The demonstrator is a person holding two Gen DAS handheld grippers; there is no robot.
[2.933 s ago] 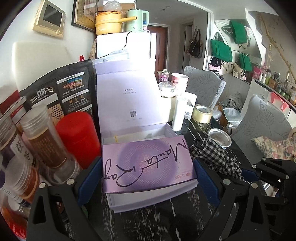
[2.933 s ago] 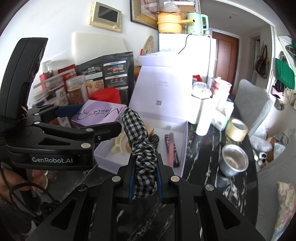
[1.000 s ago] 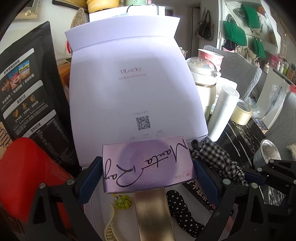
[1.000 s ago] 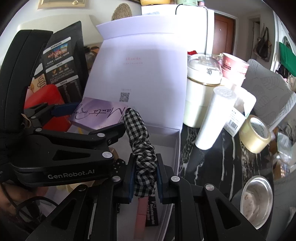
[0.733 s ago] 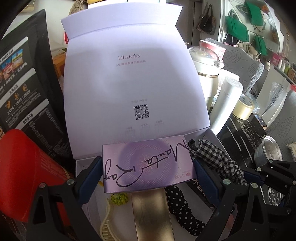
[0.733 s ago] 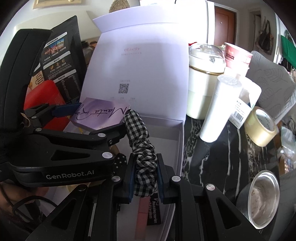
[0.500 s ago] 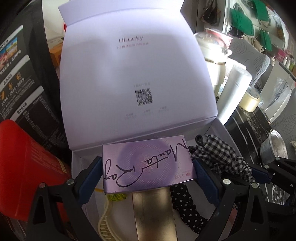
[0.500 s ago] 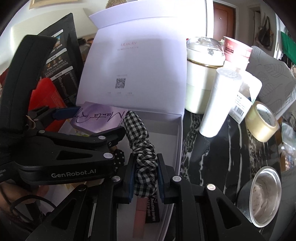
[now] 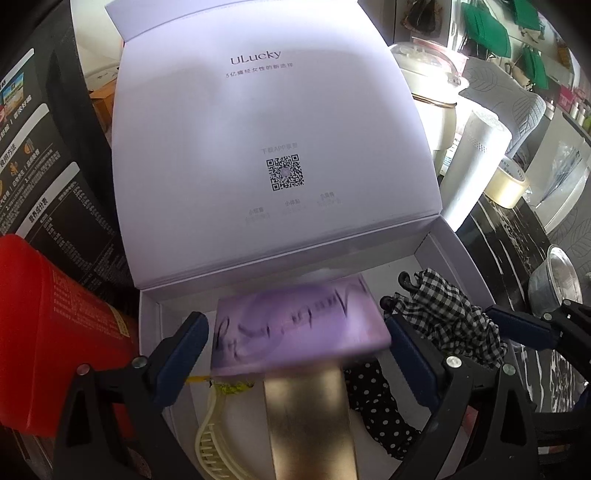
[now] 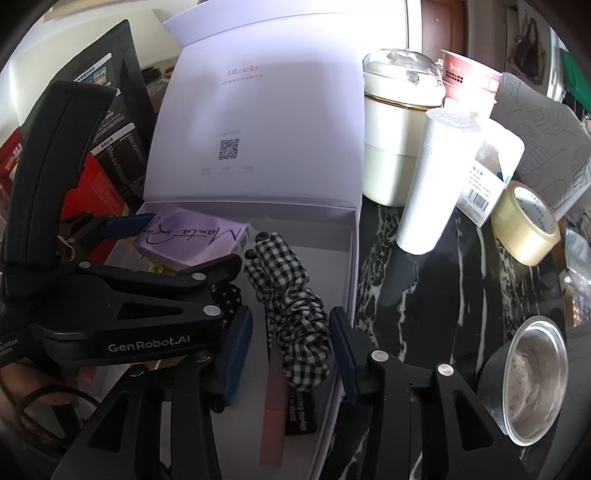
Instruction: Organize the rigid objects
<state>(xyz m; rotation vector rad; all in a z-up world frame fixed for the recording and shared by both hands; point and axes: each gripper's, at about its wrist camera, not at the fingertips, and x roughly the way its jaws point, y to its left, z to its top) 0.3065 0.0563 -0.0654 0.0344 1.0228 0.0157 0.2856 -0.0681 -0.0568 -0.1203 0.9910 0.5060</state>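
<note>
Lived-in home, dining-table clutter: black marble-pattern table (image 10: 424,295) holds a cream lidded pot (image 10: 399,136); behind it a pink paper cup (image 10: 469,74); right of it a tape roll (image 10: 524,225); beyond, a wooden door (image 10: 441,26) and leaf-pattern chair (image 10: 546,122).

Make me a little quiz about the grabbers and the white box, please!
1. True or false: the right gripper is squeezing the checked scrunchie.
2. Which thing lies outside the white box? A comb, B tape roll, C dotted scrunchie.
3. What word is printed at the top of the open lid?

Key: 1 false, its jaws have just been opening and the scrunchie lies loose between them. 2 B. 3 uLucky.
</note>
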